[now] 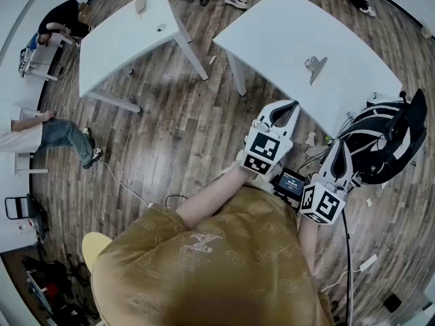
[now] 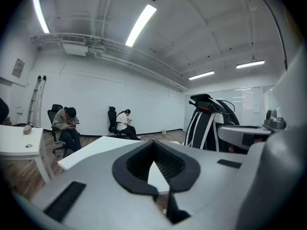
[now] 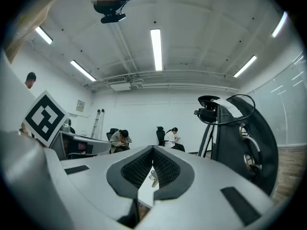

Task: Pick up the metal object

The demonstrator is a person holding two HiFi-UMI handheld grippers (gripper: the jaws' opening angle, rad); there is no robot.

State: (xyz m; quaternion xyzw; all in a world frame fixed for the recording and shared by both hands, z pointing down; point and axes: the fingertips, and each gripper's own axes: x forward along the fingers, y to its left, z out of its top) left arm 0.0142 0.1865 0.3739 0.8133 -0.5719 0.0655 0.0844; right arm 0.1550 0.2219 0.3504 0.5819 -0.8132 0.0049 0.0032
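While left tongs (image 1: 295,104), right tongs (image 1: 338,144) sit closed, empty; metal object (image 1: 314,67) tapers toward person

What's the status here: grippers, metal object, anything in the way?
Left gripper and right gripper both shut, empty, held short of the white table. Metal object lies on it, untouched. Nothing seen blocking the approach.

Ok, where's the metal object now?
The metal object lies on the right table in the head view, ahead of the left gripper and right gripper, untouched.
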